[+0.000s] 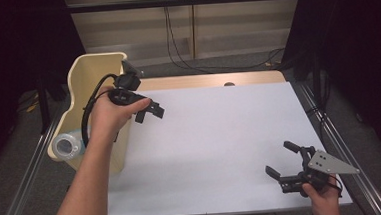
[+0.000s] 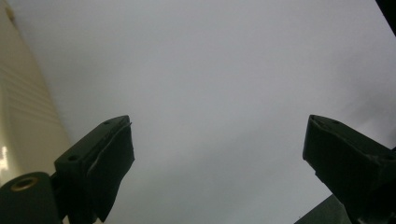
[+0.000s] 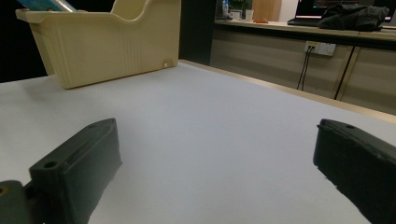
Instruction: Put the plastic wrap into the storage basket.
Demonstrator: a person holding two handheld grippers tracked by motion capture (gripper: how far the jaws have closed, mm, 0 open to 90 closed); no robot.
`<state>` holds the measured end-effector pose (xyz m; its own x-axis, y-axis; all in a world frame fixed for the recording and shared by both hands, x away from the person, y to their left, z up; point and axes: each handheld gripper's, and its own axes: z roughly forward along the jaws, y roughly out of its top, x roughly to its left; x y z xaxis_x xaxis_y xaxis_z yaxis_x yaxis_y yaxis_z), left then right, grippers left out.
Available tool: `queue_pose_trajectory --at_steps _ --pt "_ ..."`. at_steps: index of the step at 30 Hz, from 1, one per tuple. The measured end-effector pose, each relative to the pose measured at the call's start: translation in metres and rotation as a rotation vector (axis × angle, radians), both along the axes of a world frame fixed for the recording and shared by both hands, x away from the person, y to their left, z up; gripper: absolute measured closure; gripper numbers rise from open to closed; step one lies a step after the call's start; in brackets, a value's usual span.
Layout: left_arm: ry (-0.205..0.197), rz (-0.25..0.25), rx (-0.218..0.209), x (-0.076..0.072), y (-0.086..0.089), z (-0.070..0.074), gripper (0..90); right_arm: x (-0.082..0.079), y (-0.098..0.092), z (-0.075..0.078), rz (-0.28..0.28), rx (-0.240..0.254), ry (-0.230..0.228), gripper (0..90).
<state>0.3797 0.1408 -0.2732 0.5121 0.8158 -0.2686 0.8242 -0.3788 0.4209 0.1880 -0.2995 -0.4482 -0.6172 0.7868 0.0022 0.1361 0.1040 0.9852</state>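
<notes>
at the left edge of the white table (image 1: 216, 146) stands a cream plastic bin (image 1: 96, 68), and inside its near end lies a clear plastic bottle (image 1: 66, 145), on its side as far as we can tell, its round end facing up toward the high camera. we hold our left gripper (image 1: 148, 111) just beside the bin's inner wall, over the table rather than over the bin, jaws spread with nothing between them; in the left gripper view we see bare tabletop between the pads and the bin's ribbed wall (image 2: 23, 107) at the left. our right gripper (image 1: 282, 158) rests low near the front right corner of the table, well apart from the bin, jaws wide and empty too; its own view looks across the table toward the bin (image 3: 107, 42), with a bit of the bottle (image 3: 46, 3) showing above the rim.

we judge the bottle to be light and thin-walled, so it will likely dent under a hard squeeze, and its smooth round body may roll or slip out of the pads. if we were to lift it, we would take it across the body near the middle, or at the stiffer neck if that can be reached, closing gently. the bin's tall walls crowd the approach, so we would come in from above.
</notes>
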Motion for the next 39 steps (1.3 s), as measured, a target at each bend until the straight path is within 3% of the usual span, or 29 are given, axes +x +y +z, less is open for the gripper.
queue_pose_trajectory --at_steps 13,34,39 --pt "0.013 -0.041 -0.022 -0.007 -0.009 -0.016 6.7 0.0 0.001 0.0 0.002 -0.001 0.002 0.5" --pt "-0.026 -0.065 -0.081 -0.021 -0.004 -0.042 4.5 0.001 0.002 -0.001 0.011 -0.004 0.008 0.5" --pt "-0.023 -0.081 -0.054 -0.025 -0.005 -0.05 4.4 0.001 0.003 -0.001 0.014 -0.007 0.008 0.5"
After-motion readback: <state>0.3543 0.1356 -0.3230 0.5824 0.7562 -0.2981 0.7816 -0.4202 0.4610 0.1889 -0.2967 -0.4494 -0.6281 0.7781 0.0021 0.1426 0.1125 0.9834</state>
